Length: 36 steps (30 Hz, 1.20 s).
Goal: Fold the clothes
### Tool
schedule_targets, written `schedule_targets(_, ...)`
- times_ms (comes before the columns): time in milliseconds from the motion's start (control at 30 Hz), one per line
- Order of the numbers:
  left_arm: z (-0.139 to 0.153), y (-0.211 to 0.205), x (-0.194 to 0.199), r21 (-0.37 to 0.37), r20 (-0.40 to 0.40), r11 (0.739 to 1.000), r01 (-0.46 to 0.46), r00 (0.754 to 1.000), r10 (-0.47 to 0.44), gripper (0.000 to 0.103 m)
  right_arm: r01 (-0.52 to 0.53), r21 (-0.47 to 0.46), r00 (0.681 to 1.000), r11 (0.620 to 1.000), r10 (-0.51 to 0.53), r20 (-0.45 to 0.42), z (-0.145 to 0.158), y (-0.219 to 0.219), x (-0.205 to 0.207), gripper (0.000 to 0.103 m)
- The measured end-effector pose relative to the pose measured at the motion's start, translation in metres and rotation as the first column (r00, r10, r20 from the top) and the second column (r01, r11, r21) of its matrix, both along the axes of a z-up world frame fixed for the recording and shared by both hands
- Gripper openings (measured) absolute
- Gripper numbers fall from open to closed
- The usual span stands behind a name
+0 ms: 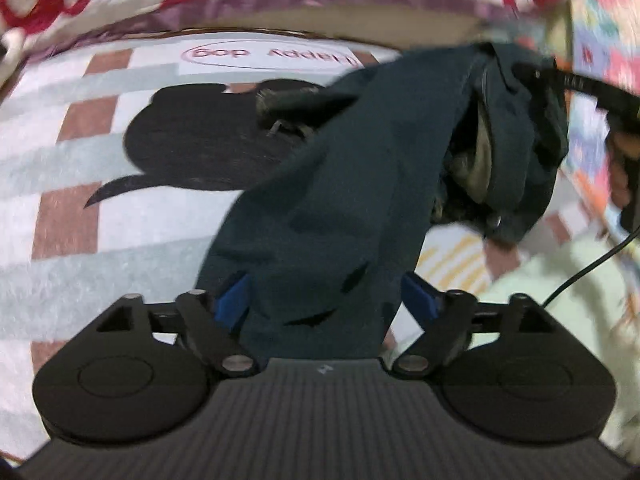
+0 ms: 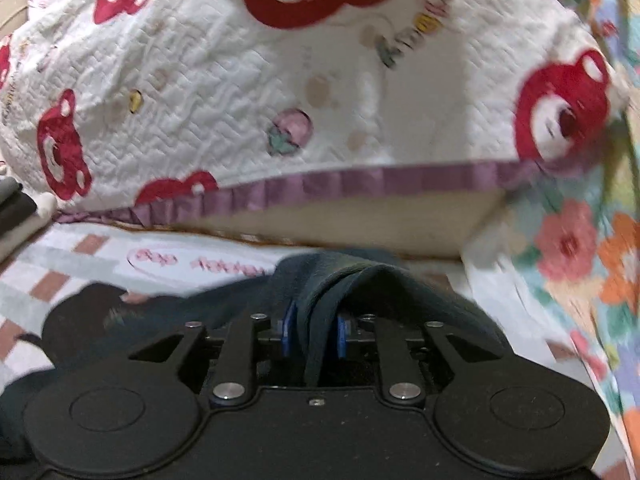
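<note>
A dark teal garment [image 1: 352, 168] hangs stretched between both grippers above a checked rug [image 1: 72, 184]. My left gripper [image 1: 326, 300] has its blue pads [image 1: 232, 304] wide apart, with the cloth draped between and over them. In the left wrist view my right gripper [image 1: 532, 74] shows at the upper right, gripping a bunched end of the garment. In the right wrist view my right gripper [image 2: 314, 338] is shut on a fold of the garment [image 2: 360, 280], its blue pads [image 2: 288, 334] pressing the cloth.
A bed edge with a white quilt printed with red bears [image 2: 280, 92] and a purple frill [image 2: 360, 184] lies just beyond the rug. A floral cloth [image 2: 580, 248] is at the right. A black dog print [image 1: 192, 144] marks the rug. A pale green cloth [image 1: 560, 280] lies at the right.
</note>
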<state>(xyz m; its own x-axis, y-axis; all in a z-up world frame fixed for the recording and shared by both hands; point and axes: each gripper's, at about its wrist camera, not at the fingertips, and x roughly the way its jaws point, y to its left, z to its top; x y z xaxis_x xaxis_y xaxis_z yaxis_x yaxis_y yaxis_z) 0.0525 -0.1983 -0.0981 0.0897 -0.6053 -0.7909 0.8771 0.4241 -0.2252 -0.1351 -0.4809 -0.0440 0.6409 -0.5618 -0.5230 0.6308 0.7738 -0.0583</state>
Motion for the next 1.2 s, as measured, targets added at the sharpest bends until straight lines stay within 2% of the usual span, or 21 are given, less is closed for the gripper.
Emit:
schedule_targets(133, -0.007, -0.010, -0.023, 0.110, 0.175, 0.991, 0.070, 0.980, -0.089, 0.086, 0.032, 0.054, 0.999, 0.998, -0.031, -0.004, -0.010, -0.004, -0.021, 0.034)
schedule_targets(167, -0.009, -0.010, -0.027, 0.126, 0.201, 0.989, 0.078, 0.974, -0.102, 0.090, 0.036, 0.051, 0.999, 0.998, -0.035, -0.011, -0.011, -0.003, -0.024, 0.037)
schedule_targets(233, -0.013, -0.013, -0.031, 0.154, 0.242, 0.985, 0.076, 0.964, -0.113, 0.098, 0.040, 0.037, 0.999, 0.999, -0.039, -0.028, -0.013, -0.001, -0.029, 0.041)
schedule_targets(300, -0.015, -0.014, -0.033, 0.179, 0.282, 0.982, 0.065, 0.953, -0.115, 0.098, 0.033, 0.003, 0.998, 0.999, -0.033, -0.054, -0.012, 0.002, -0.031, 0.044)
schedule_targets(400, -0.017, -0.017, -0.028, 0.190, 0.306, 0.981, 0.038, 0.947, -0.096, 0.097, 0.034, 0.002, 0.998, 0.999, -0.034, -0.058, -0.010, 0.001, -0.034, 0.045)
schedule_targets(433, -0.016, -0.018, -0.026, 0.183, 0.309, 0.983, 0.023, 0.948, -0.079, 0.093, 0.037, 0.011, 0.998, 0.999, -0.037, -0.054, -0.009, 0.001, -0.035, 0.045)
schedule_targets(467, -0.015, -0.018, -0.024, 0.187, 0.321, 0.982, 0.008, 0.944, -0.069, 0.081, 0.041, 0.027, 0.998, 0.999, -0.040, -0.044, -0.009, 0.001, -0.035, 0.047)
schedule_targets(533, -0.014, -0.019, -0.019, 0.203, 0.348, 0.979, -0.017, 0.936, -0.056, 0.063, 0.049, 0.060, 0.999, 0.997, -0.048, -0.026, -0.008, 0.000, -0.037, 0.048)
schedule_targets(600, -0.012, -0.017, -0.013, 0.189, 0.328, 0.981, -0.028, 0.944, -0.036, 0.057, 0.054, 0.125, 0.998, 0.991, -0.055, 0.010, -0.008, -0.003, -0.040, 0.049)
schedule_targets(700, -0.010, -0.015, -0.006, 0.167, 0.294, 0.984, -0.055, 0.956, 0.004, 0.043, 0.041, 0.239, 0.996, 0.970, -0.058, 0.066, -0.014, -0.005, -0.047, 0.053)
schedule_targets(767, -0.007, -0.015, -0.005, 0.168, 0.298, 0.981, -0.100, 0.954, 0.046, 0.032, 0.003, 0.347, 0.994, 0.938, -0.043, 0.105, -0.021, -0.006, -0.051, 0.059)
schedule_targets(833, -0.003, -0.014, 0.001, 0.151, 0.304, 0.979, -0.140, 0.948, 0.089, 0.029, -0.048, 0.453, 0.991, 0.890, -0.013, 0.132, -0.033, -0.005, -0.053, 0.068)
schedule_targets(867, -0.002, -0.014, 0.005, 0.142, 0.302, 0.976, -0.164, 0.946, 0.115, 0.028, -0.068, 0.491, 0.992, 0.868, 0.008, 0.124, -0.040, -0.003, -0.052, 0.069)
schedule_targets(900, 0.000, -0.013, 0.010, 0.132, 0.298, 0.974, -0.186, 0.944, 0.140, 0.027, -0.077, 0.501, 0.994, 0.862, 0.029, 0.103, -0.048, 0.001, -0.048, 0.069)
schedule_targets(967, 0.002, -0.010, 0.021, 0.109, 0.293, 0.968, -0.227, 0.938, 0.187, 0.023, -0.079, 0.482, 0.997, 0.872, 0.065, 0.046, -0.062, 0.009, -0.040, 0.069)
schedule_targets(1000, 0.003, -0.008, 0.026, 0.099, 0.299, 0.964, -0.249, 0.931, 0.210, 0.021, -0.093, 0.477, 0.996, 0.874, 0.080, 0.047, -0.062, 0.013, -0.039, 0.067)
schedule_targets(1033, 0.004, -0.006, 0.031, 0.088, 0.304, 0.959, -0.269, 0.924, 0.232, 0.019, -0.118, 0.475, 0.993, 0.872, 0.093, 0.077, -0.054, 0.016, -0.040, 0.061)
schedule_targets(1067, 0.006, -0.004, 0.036, 0.077, 0.307, 0.954, -0.288, 0.917, 0.252, 0.017, -0.143, 0.472, 0.989, 0.870, 0.105, 0.106, -0.047, 0.019, -0.041, 0.028)
schedule_targets(1100, 0.010, -0.001, 0.041, 0.062, 0.309, 0.949, -0.309, 0.910, 0.276, 0.017, -0.168, 0.469, 0.984, 0.867, 0.117, 0.135, -0.040, 0.022, -0.042, 0.019)
schedule_targets(1200, 0.026, 0.008, 0.062, 0.001, 0.309, 0.922, -0.388, 0.876, 0.369, 0.012, -0.241, 0.455, 0.963, 0.858, 0.154, 0.220, -0.018, 0.032, -0.046, 0.013)
